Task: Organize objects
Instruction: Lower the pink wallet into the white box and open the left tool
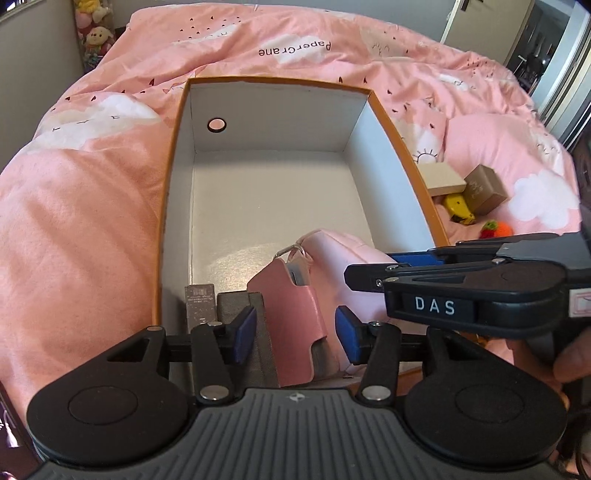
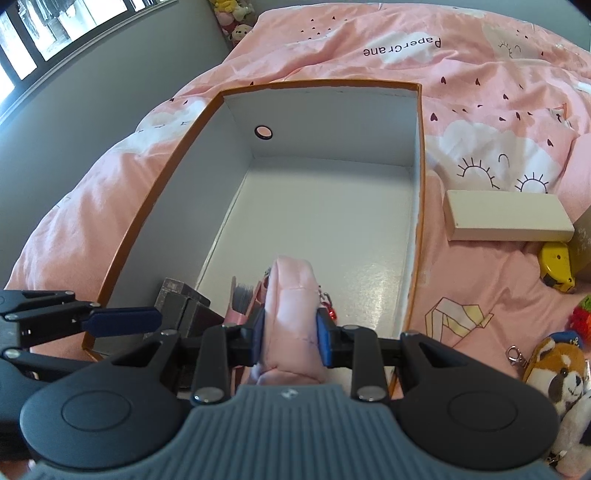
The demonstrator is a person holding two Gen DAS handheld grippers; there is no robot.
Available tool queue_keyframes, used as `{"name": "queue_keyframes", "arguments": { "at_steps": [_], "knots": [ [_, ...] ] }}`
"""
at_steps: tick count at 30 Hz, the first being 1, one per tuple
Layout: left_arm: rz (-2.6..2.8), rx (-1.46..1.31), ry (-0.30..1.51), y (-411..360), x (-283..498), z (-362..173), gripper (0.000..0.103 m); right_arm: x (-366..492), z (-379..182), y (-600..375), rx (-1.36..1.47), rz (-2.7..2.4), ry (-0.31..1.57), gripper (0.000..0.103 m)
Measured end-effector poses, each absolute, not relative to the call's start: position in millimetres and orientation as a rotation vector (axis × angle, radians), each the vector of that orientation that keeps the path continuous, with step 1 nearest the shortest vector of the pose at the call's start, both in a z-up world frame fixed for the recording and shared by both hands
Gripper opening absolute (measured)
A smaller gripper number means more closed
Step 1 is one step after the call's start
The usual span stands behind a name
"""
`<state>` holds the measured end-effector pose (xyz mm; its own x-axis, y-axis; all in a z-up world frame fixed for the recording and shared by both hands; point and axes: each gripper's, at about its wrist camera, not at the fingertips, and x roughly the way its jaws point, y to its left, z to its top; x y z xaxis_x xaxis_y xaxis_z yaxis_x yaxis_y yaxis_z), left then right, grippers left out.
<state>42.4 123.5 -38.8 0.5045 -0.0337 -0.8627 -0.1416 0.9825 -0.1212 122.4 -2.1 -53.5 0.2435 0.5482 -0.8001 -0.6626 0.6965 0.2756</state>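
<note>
An open orange-rimmed box [image 1: 173,155] with a white inside lies on the pink bed; it also shows in the right wrist view [image 2: 419,155]. My right gripper [image 2: 290,338] is shut on a pale pink pouch [image 2: 291,295] at the box's near end; the pouch also shows in the left wrist view [image 1: 343,254]. My left gripper [image 1: 295,332] is open, its jaws on either side of a pink leather case [image 1: 291,314] that stands in the box next to a dark grey box [image 1: 201,299]. The right gripper [image 1: 373,275] reaches in from the right.
To the right of the box lie a flat cream box [image 2: 506,216], a yellow tape measure [image 2: 556,267], a brown carton [image 1: 485,188], a red-orange plush [image 1: 495,229] and a red panda plush [image 2: 557,373]. Soft toys [image 1: 94,33] stand by the far wall.
</note>
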Motion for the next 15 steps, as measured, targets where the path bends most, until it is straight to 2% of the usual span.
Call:
{"name": "queue_keyframes", "arguments": {
  "at_steps": [6,15],
  "knots": [
    [0.110,-0.300,0.967,154.5,36.7,-21.3,0.057,115.4,-53.8,1.2,-0.166,0.826,1.015,0.031],
    [0.139,-0.355,0.966,164.1,39.1,-29.6,0.056,80.0,-41.4,22.1,-0.307,0.907,0.898,0.031]
  ]
}}
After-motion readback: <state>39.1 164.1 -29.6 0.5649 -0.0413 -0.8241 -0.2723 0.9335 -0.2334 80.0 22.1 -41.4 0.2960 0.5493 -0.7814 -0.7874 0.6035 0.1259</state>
